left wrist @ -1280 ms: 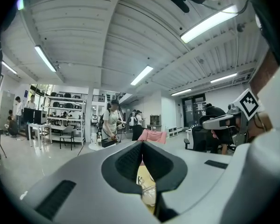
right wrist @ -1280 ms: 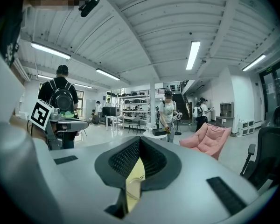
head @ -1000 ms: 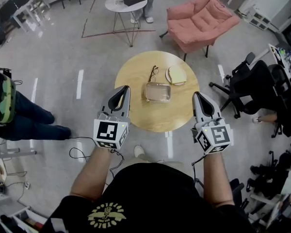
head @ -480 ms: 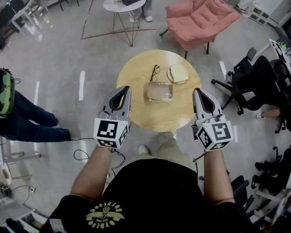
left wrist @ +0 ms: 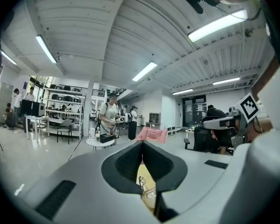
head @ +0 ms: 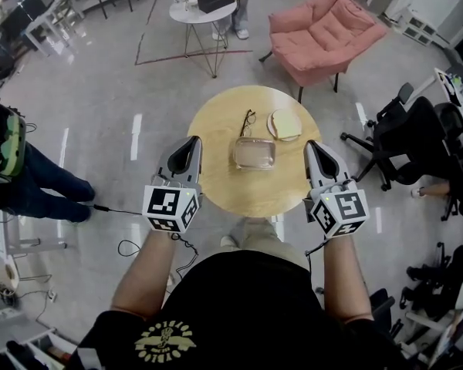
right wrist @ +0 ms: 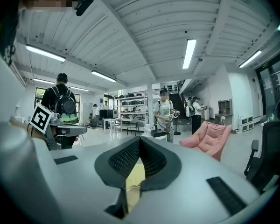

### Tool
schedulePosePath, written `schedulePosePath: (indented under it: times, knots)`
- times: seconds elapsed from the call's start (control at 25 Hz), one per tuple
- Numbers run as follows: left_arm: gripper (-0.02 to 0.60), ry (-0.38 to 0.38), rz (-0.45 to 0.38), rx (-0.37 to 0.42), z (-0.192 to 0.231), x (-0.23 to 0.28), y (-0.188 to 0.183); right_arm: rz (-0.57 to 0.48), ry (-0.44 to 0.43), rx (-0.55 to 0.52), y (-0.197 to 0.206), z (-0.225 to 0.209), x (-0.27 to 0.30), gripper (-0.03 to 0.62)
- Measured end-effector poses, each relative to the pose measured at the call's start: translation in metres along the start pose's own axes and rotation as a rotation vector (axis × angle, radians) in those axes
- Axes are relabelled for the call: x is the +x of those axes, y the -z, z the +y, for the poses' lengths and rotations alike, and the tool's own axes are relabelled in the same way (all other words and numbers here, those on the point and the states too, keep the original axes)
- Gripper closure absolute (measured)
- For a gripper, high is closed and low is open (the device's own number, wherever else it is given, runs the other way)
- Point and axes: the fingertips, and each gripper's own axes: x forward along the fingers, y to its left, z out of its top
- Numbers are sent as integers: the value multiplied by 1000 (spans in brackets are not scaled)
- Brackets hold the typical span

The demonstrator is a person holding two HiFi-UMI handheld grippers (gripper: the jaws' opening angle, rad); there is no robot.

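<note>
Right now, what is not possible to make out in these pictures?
- Clear container, head view: too small and see-through to tell whether anything lies in it.
- Cream round thing, head view: too small to identify.
- Round table, both gripper views: the left gripper and right gripper hide all but a sliver.
- Glasses, head view: too small to show lens detail.

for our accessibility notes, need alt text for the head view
From above, a person holds the left gripper and right gripper, jaws together, either side of a round wooden table bearing a clear container, glasses and a pale disc.
</note>
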Motion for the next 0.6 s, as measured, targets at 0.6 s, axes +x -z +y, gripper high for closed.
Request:
schedulePosePath:
  times: [0.6]
  knots:
    - [563, -21, 103, -68, 3, 57, 43, 91, -46, 47, 36, -48, 54, 580]
